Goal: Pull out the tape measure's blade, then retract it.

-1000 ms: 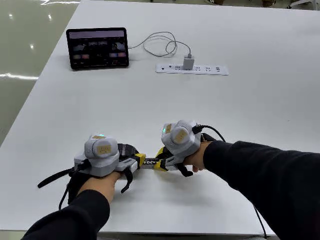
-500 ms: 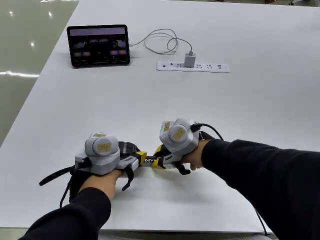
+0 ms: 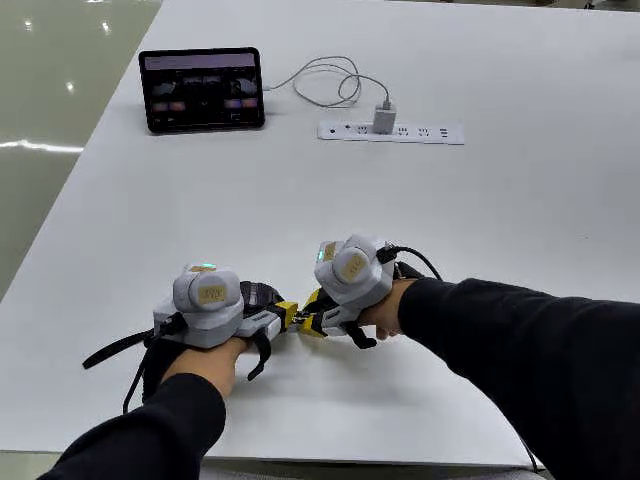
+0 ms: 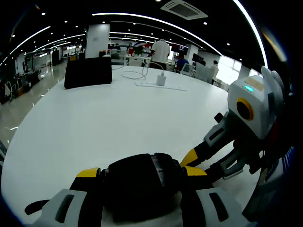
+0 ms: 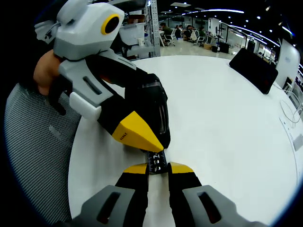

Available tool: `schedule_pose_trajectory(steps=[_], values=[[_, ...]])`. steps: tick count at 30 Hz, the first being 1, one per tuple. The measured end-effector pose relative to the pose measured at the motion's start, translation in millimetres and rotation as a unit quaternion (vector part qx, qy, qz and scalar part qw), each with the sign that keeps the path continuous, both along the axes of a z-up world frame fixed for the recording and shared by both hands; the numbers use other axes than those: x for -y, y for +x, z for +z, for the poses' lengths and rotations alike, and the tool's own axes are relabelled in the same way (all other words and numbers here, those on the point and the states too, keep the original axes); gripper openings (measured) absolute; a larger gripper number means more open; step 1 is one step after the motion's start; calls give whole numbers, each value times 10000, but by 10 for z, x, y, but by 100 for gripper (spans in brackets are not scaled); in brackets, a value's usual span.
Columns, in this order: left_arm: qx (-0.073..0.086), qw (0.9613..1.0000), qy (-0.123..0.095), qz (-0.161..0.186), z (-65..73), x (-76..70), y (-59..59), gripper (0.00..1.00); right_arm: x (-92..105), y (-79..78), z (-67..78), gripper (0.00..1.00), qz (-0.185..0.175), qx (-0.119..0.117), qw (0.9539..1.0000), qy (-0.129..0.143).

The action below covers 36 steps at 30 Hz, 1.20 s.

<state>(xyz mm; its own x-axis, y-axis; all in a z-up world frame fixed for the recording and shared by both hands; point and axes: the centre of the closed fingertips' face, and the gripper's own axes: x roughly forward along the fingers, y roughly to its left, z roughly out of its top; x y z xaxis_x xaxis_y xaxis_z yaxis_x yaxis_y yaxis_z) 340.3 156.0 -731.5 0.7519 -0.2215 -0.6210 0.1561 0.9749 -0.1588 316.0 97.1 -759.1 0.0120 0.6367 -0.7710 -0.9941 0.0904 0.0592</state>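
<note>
Two grippers joined at a tape measure, near the front edge of the white workbench (image 3: 420,230).
The black tape measure (image 4: 141,183) is clamped between the yellow-tipped jaws of the left gripper (image 3: 284,314); a short length of blade (image 5: 155,162) is pinched by the right gripper (image 3: 306,324), just beside the case.

we see a big open-plan office or lab hall: long ceiling light strips (image 4: 156,20), people (image 4: 162,48) at distant desks, metal shelving (image 5: 153,28), a glossy floor (image 3: 50,90).
</note>
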Motion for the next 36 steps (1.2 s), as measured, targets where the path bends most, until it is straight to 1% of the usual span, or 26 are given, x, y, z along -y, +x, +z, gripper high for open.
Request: schedule_pose_trajectory(steps=[10,24,28,30,32,36], values=[[-3,10000,-38,19,3,-4,0,63,-71,1,7,11,-25,-49,10000,30],[-13,10000,-67,22,3,-4,1,63,-134,-3,2,11,50,-39,9999,135],[-13,10000,-76,22,5,-4,0,63,-163,-2,0,11,107,-23,9999,117],[-8,10000,-84,27,6,-4,0,63,-161,2,-1,11,87,-54,9999,122],[-4,10000,-79,24,5,-6,2,63,-161,-7,-5,11,146,-7,9999,91],[-6,10000,-79,23,6,-7,1,63,-159,-10,-6,11,128,-32,9999,93]])
